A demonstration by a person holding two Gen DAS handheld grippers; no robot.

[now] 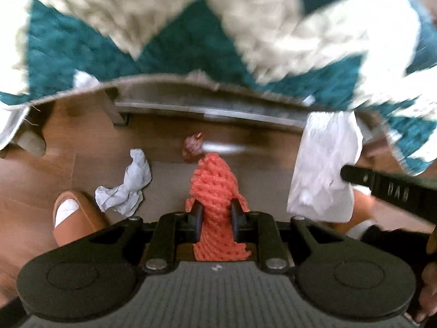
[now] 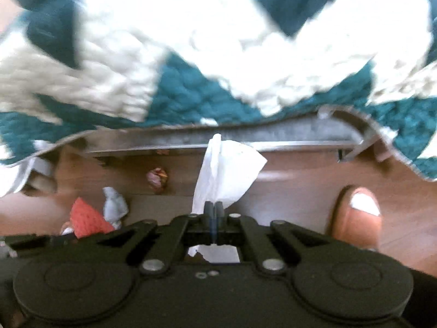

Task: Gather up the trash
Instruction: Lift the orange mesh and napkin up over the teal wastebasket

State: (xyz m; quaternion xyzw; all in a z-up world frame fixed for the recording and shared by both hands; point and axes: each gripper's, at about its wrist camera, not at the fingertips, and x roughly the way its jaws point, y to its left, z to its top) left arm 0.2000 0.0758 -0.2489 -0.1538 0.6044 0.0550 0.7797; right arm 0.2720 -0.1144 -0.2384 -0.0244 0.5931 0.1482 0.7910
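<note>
- Left tongs (image 1: 216, 216): we hold these pointing steeply down at the floor, with the jaws drawn nearly together on an orange foam net (image 1: 211, 191). The net is pinched at its lower part, and its free end extends forward beyond the fingertips.
- Right tongs (image 2: 214, 210): we hold these pointing down as well, with the jaws fully closed on a white tissue (image 2: 226, 169). The tissue fans out past the tips, and a scrap of it shows behind them. In the left wrist view, one black finger (image 1: 382, 187) of these tongs enters from the right, with the tissue against it.
- Quilt (image 1: 191, 35): teal and cream zigzag bedding fills the upper half of both views. Its edge hangs over a grey bed frame rail (image 1: 218, 112).
- Floor (image 1: 41, 180): brown wood-look boards lie below both tongs and carry the remaining trash.
- Shoes: a brown shoe with a white toe patch (image 1: 72, 218) stands left of the left tongs. A matching one (image 2: 357, 216) stands right of the right tongs.
- Crumpled paper (image 1: 124, 184): a pale wad lies on the floor, just left of the net and near the first shoe.
- Small wrapper (image 1: 192, 147): a reddish crumpled piece lies on the floor near the rail. Its material cannot be determined.
</note>
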